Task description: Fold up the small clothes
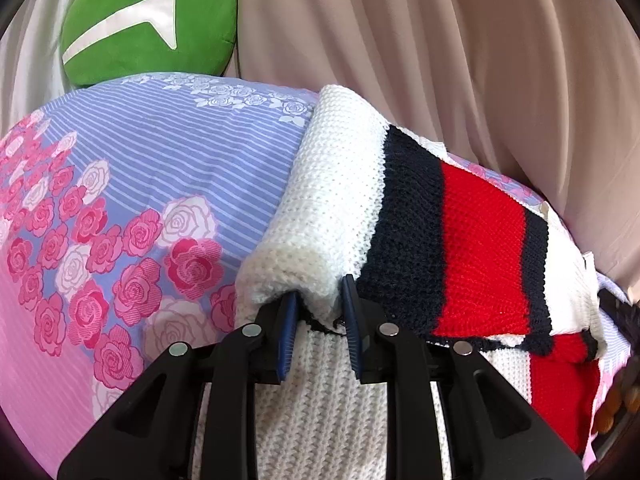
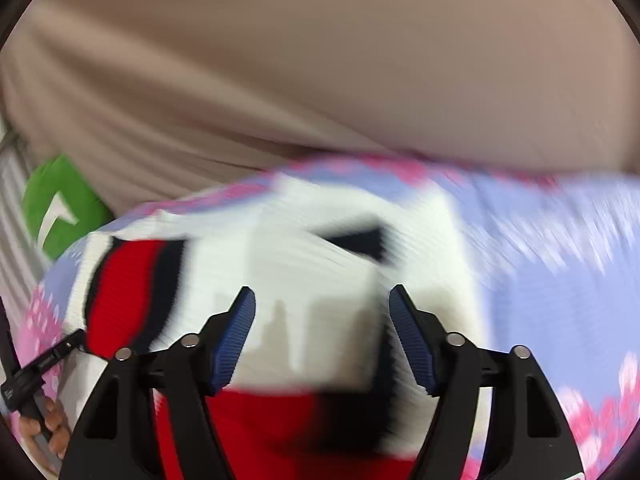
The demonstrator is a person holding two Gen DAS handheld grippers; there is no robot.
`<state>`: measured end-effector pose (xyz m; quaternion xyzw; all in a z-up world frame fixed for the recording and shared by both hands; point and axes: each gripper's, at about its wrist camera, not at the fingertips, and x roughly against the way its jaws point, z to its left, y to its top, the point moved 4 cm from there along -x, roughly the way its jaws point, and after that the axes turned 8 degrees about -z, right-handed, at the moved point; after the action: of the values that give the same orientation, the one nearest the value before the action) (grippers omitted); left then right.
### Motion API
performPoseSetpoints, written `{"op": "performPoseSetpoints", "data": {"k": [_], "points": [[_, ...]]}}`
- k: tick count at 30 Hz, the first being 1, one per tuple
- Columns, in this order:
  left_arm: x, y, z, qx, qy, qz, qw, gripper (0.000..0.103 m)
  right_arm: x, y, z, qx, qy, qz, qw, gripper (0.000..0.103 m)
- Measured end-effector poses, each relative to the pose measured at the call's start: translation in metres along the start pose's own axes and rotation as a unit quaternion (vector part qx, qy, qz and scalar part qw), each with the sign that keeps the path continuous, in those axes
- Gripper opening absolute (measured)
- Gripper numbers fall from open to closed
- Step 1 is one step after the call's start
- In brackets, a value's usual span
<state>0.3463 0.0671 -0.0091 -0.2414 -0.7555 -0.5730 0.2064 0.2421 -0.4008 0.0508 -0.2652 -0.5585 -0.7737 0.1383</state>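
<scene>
While left tool (image 1: 320,292) pinches sweater (image 1: 332,184) fold edge, right tool (image 2: 322,300) wide, empty.

This looks like a bedroom in a home. A bed sheet (image 1: 168,168) in lilac stripes printed with pink and white roses covers a soft surface across the lower half of the left wrist view. A green plush cushion (image 1: 148,20) sits at eleven o'clock, and beige curtains (image 1: 460,48) hang in folds from twelve to three. The right wrist view is blurred, but probably shows the same bedding.
</scene>
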Motion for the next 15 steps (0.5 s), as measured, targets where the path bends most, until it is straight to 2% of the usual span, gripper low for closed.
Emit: {"op": "performPoseSetpoints", "data": {"k": [2,4,5,6,8,9,11,13,15], "points": [[0.0,0.0,-0.002,-0.003,0.002,-0.001,1.0,0.021,-0.006,-0.01,-0.01,-0.023,0.025,0.016,0.999,0.069],[0.0,0.0,0.0,0.001,-0.002,0.0,1.0,0.021,-0.01,-0.012,-0.003,-0.005,0.025,0.01,1.0,0.068],[0.0,0.0,-0.002,0.001,-0.002,0.0,1.0,0.021,-0.011,-0.012,0.003,0.005,0.028,0.011,1.0,0.061],[0.0,0.0,-0.003,0.002,-0.003,0.0,1.0,0.021,-0.013,-0.011,0.012,0.015,0.038,0.014,0.999,0.053],[0.0,0.0,-0.003,0.0,-0.003,0.0,1.0,0.021,-0.021,-0.012,0.027,0.032,0.053,0.035,0.997,0.01],[0.0,0.0,-0.004,-0.001,-0.004,0.0,1.0,0.021,-0.023,-0.011,0.039,0.036,0.06,0.034,0.997,0.01],[0.001,0.0,-0.003,0.0,-0.006,0.0,1.0,0.022,0.001,0.002,0.045,0.044,0.067,-0.012,0.997,0.009],[0.001,0.0,-0.002,0.0,-0.006,0.001,1.0,0.023,0.026,0.016,0.037,0.024,0.069,-0.051,0.996,0.009],[0.001,0.001,-0.003,-0.007,-0.002,0.002,1.0,0.023,0.024,0.016,0.019,0.006,0.049,-0.043,0.998,0.009]]}}
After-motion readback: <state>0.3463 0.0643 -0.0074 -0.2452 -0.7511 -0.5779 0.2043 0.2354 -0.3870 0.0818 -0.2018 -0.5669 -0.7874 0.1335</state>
